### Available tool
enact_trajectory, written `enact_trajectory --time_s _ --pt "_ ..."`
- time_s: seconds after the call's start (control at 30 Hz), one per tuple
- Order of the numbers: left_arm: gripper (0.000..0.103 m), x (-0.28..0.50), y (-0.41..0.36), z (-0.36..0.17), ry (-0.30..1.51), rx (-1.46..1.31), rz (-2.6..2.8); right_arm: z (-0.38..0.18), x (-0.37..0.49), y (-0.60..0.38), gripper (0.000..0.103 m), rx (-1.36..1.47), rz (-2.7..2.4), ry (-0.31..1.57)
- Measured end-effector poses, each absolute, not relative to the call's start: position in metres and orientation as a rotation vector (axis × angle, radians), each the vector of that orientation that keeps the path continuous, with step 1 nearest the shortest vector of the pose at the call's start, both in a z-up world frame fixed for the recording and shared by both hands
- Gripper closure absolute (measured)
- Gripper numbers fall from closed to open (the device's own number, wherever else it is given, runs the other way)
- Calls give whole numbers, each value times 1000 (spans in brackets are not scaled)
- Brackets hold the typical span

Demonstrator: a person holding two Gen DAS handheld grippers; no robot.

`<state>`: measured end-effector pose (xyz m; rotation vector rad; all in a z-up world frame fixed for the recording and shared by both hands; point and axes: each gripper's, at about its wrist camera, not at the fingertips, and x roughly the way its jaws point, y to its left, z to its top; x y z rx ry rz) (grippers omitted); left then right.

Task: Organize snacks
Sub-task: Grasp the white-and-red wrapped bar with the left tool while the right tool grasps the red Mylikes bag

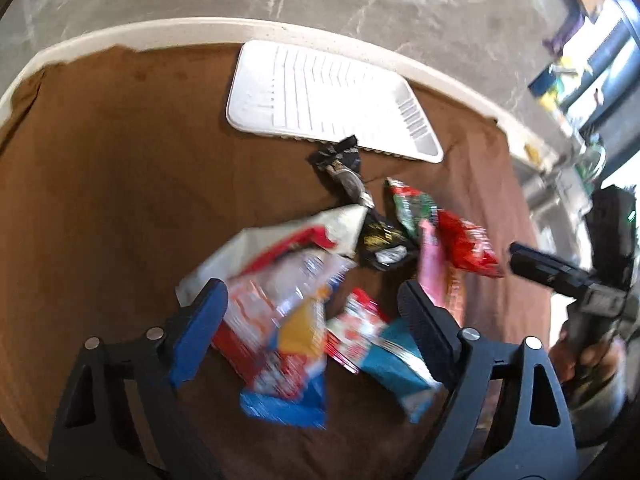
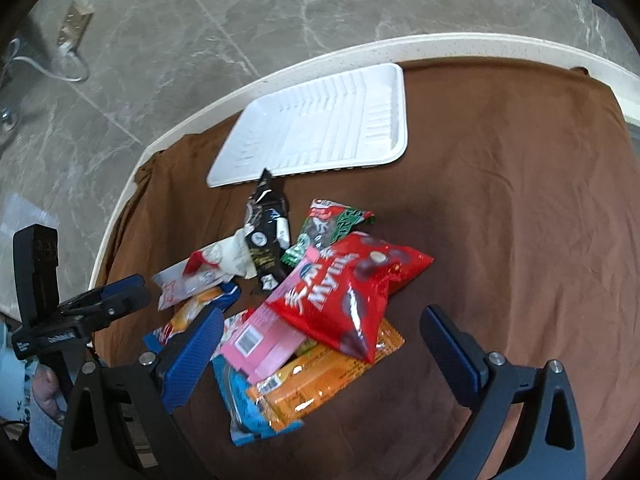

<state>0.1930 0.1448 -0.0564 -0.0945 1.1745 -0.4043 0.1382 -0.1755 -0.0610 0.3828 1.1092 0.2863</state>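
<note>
A pile of snack packets lies on the brown cloth [image 2: 500, 220]. A red bag [image 2: 348, 288] tops it, over a pink packet [image 2: 260, 340], an orange packet [image 2: 320, 380] and a blue one [image 2: 240, 408]. Green [image 2: 328, 224], black [image 2: 266, 232] and white [image 2: 208, 268] packets lie toward the empty white tray [image 2: 320, 124]. My right gripper [image 2: 324, 352] hovers open over the near part of the pile. My left gripper [image 1: 316, 320] is open above a blurred white-red-blue bag [image 1: 280, 320], and no pad presses on any packet. The tray [image 1: 328, 96] lies beyond the pile.
The cloth covers a round table with a cream rim [image 2: 180, 128]. Grey marble floor [image 2: 280, 8] lies past the edge, with a power strip and cable [image 2: 72, 28] on it. A hand [image 1: 588, 356] holds the right gripper at the right side of the left wrist view.
</note>
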Motion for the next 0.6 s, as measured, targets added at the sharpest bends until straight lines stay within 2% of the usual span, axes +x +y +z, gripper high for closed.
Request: enact_trajectory --time_s 0.37,0.47,0.6 --pt "18 260 133 -104 1265 185 -527 -79 171 -166 2 395 191 1218" --pt "26 275 135 -115 1304 193 -578 -84 174 -165 5 399 176 1244" --pt "48 279 127 -126 1323 237 -619 -88 178 -161 10 392 162 1267"
